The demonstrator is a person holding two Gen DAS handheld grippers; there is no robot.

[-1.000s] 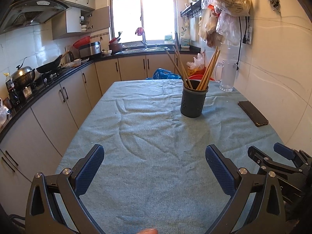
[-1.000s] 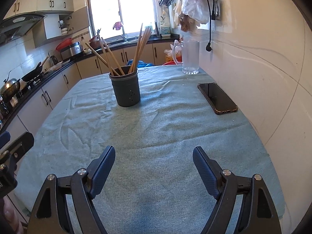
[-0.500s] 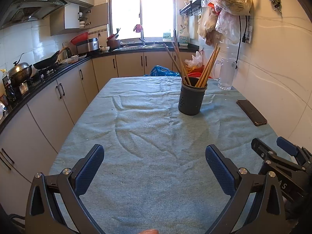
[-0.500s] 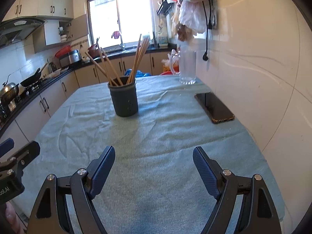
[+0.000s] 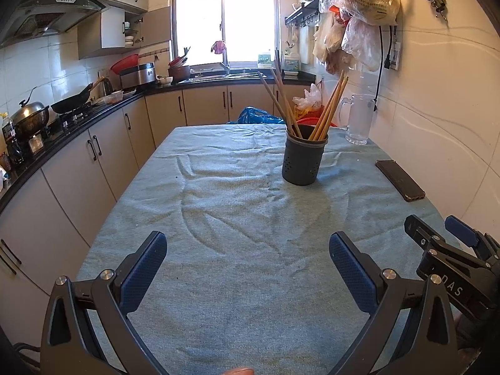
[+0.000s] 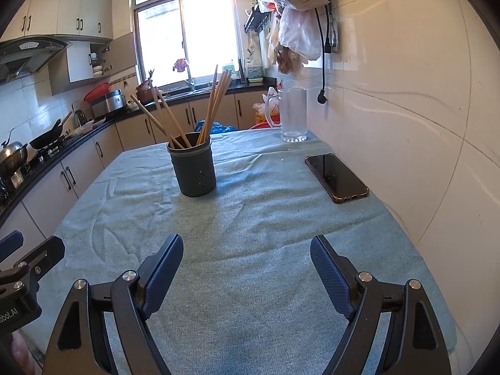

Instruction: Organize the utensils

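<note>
A dark grey perforated utensil holder (image 5: 302, 159) (image 6: 193, 168) stands upright toward the far middle of the cloth-covered table (image 5: 237, 250). Several wooden chopsticks (image 5: 282, 100) (image 6: 215, 103) lean out of it in two bunches. My left gripper (image 5: 248, 261) hovers open over the near part of the cloth with nothing between its blue pads. My right gripper (image 6: 247, 265) is open too and empty, well short of the holder. In the left wrist view the right gripper's body (image 5: 453, 268) shows at the right edge.
A black phone (image 6: 336, 176) (image 5: 400, 179) lies near the right wall. A glass mug (image 6: 292, 115) (image 5: 359, 122) stands at the far right corner. Bags (image 5: 359, 12) hang on the tiled wall above. Kitchen cabinets and a stove with pans (image 5: 31, 115) run along the left.
Both wrist views have tilted slightly, so the holder sits a little lower in the right wrist view. Nothing on the table has moved. Both grippers stay open.
</note>
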